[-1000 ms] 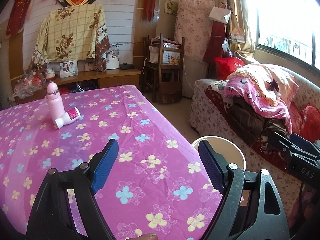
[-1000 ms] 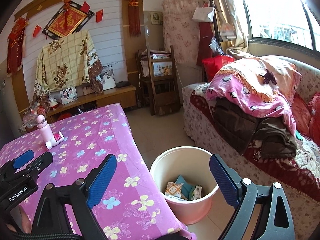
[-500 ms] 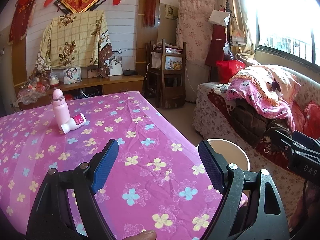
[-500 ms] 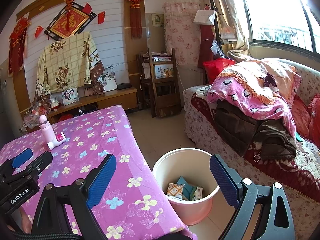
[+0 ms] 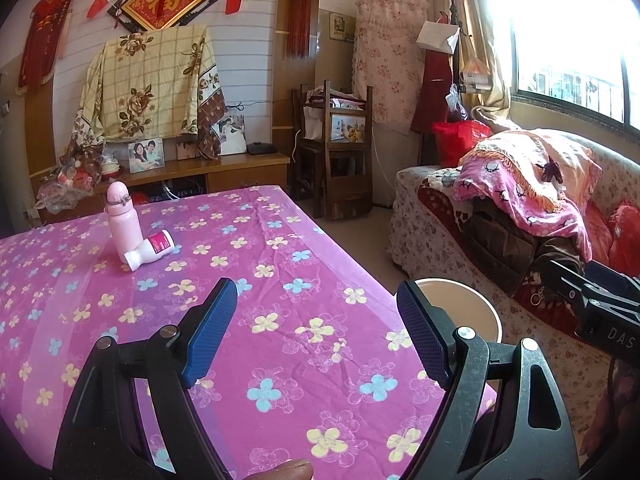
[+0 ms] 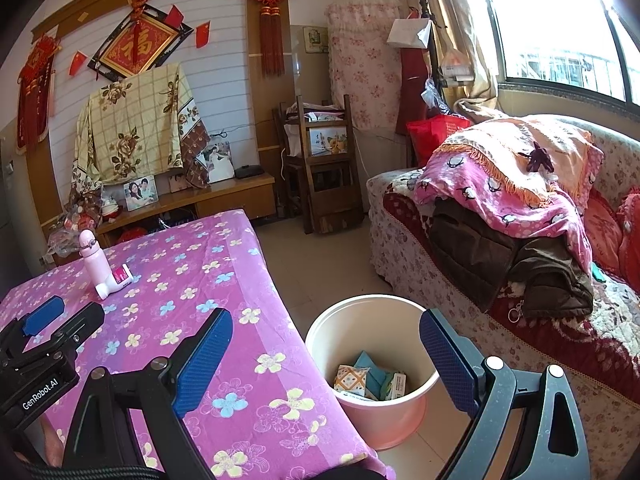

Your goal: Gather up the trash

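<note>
**Both tongs spread wide over the flowered table, bin at the edge**

Up close, the left gripper (image 5: 316, 320) hangs above the magenta flower-print tablecloth (image 5: 280, 280), its blue-padded fingers (image 5: 210, 330) spread wide with nothing between them. The right gripper (image 6: 326, 354) is spread just as wide and empty, one finger over the table's edge, the other over the floor side. Between those fingers in the right wrist view sits the round pale pink plastic bin (image 6: 362, 320) on the tiled floor, tight beside the table. Inside it lies collected trash: a patterned orange-and-white packet (image 6: 350, 378), a teal wrapper (image 6: 368, 362) and a small white carton (image 6: 397, 385), bunched together at the bottom. Farther up the cloth, well apart from both grippers, a tall pale pink flask (image 5: 122, 220) stands upright, and a small white bottle with a magenta label (image 5: 150, 250) lies on its side touching the flask's base. To the right, a floral sofa (image 6: 460, 300) carries a heap of blankets. At the back, a wooden sideboard (image 5: 224, 168) holds framed photos.
</note>
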